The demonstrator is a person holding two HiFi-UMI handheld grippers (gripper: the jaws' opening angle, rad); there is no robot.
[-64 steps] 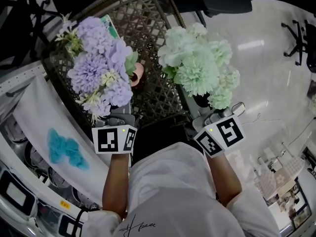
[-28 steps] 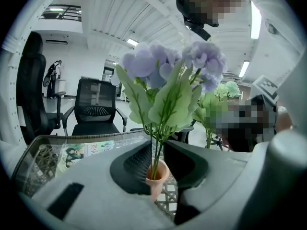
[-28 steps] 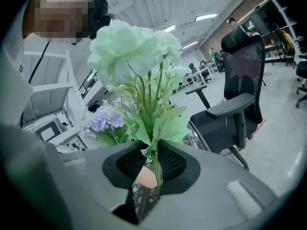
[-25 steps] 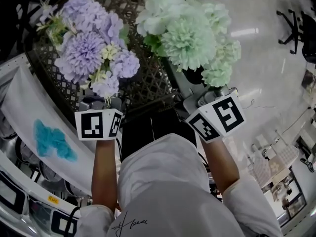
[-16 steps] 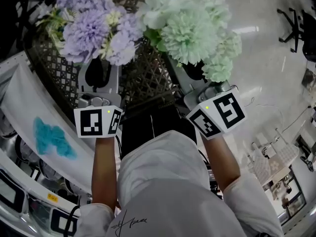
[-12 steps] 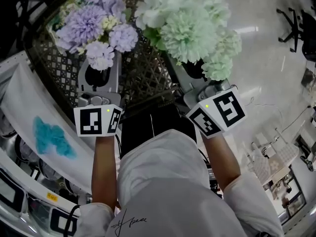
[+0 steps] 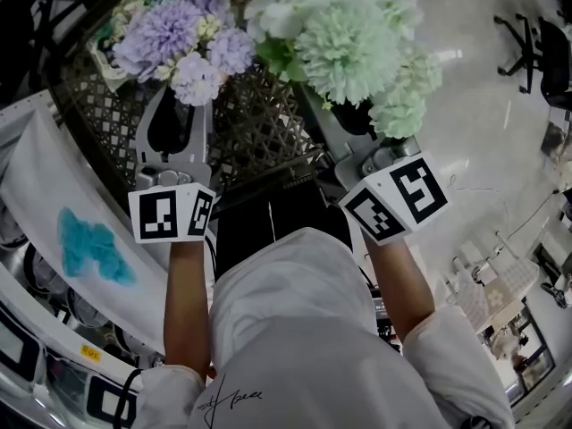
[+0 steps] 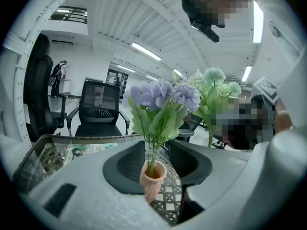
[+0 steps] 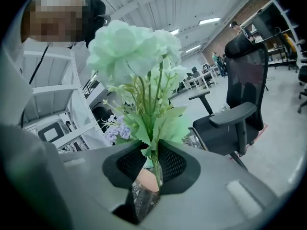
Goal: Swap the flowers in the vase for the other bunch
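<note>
Two bunches, one vase, two grippers. Purple flowers stood in the pink vase on the lattice table at eleven o'clock, untouched between the opening jaws of the left gripper. The right gripper clamped the stems of the green bunch at one o'clock. Glossy pale floor, office chairs around. The head view hid the vase.

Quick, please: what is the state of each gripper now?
Left gripper: jaws opening, apart around the vase of purple flowers, not gripping it.
Right gripper: closed on the green flowers, at their stems.
</note>
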